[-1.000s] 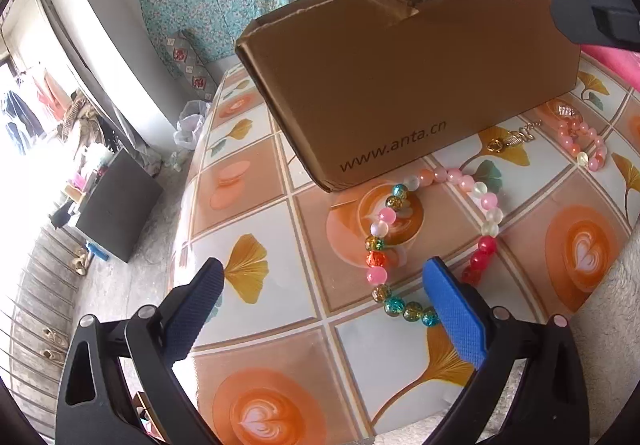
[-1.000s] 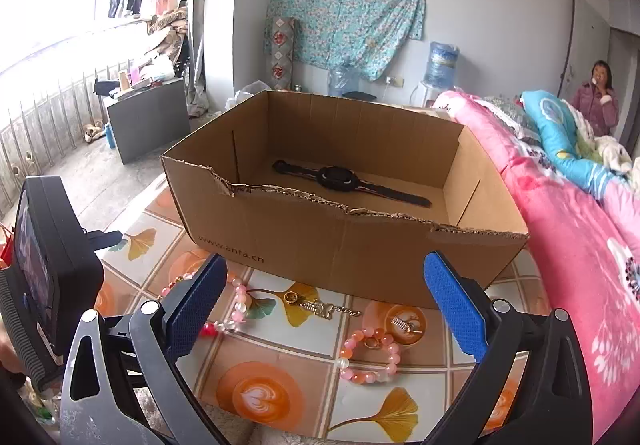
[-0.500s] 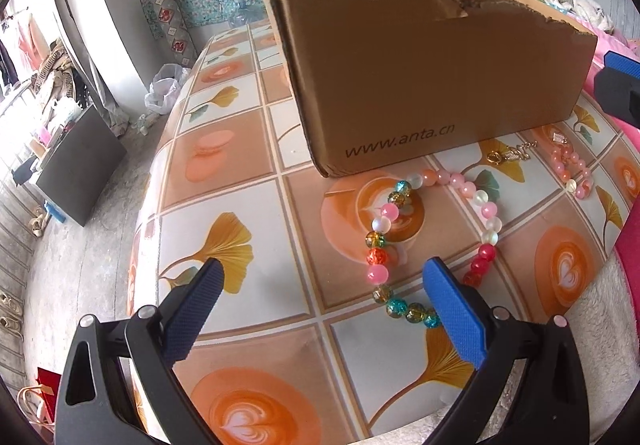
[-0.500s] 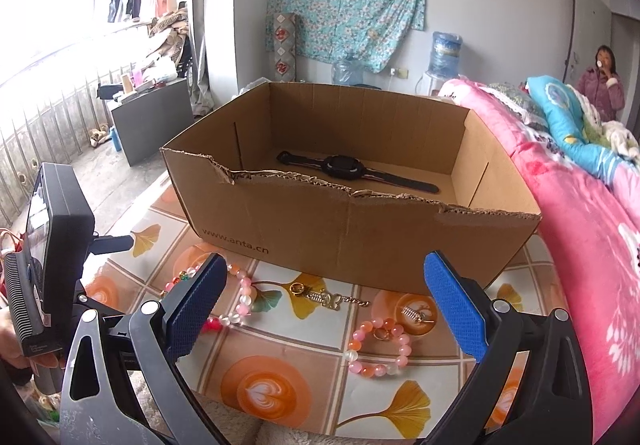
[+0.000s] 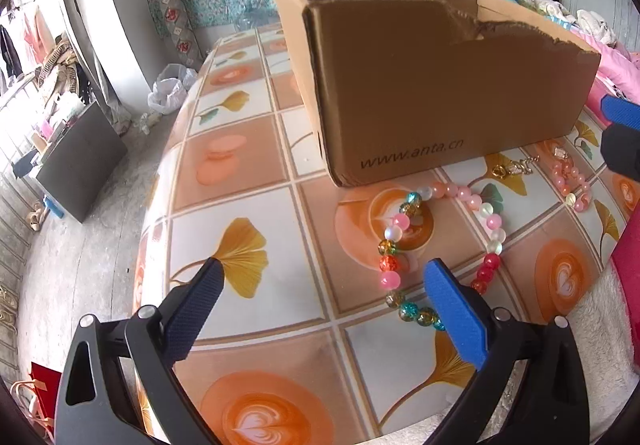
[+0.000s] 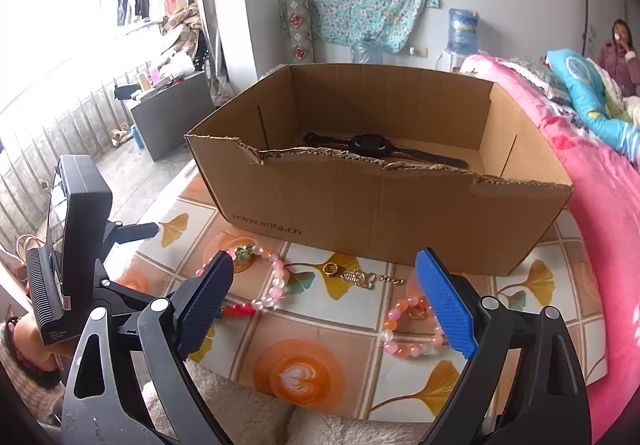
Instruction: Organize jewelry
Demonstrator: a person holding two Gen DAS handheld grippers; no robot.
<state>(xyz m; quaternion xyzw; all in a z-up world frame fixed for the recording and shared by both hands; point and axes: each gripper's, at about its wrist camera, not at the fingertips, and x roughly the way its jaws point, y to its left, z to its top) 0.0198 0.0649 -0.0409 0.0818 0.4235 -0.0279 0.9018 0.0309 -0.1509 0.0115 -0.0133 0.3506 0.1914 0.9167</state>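
Your right gripper point(image 6: 324, 297) hangs empty over the chain point(image 6: 362, 277), jaws closing, likely to lift it into the box point(image 6: 384, 205). Left gripper point(image 5: 320, 305) waits apart and empty beside the necklace point(image 5: 440, 241).

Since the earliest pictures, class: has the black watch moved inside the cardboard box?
No. The black watch lies where it did, along the cardboard box's floor near its back wall.

Black claw point(image 6: 324, 297) frames, blue textured pads point(image 6: 446, 303), silver screws point(image 6: 488, 302)
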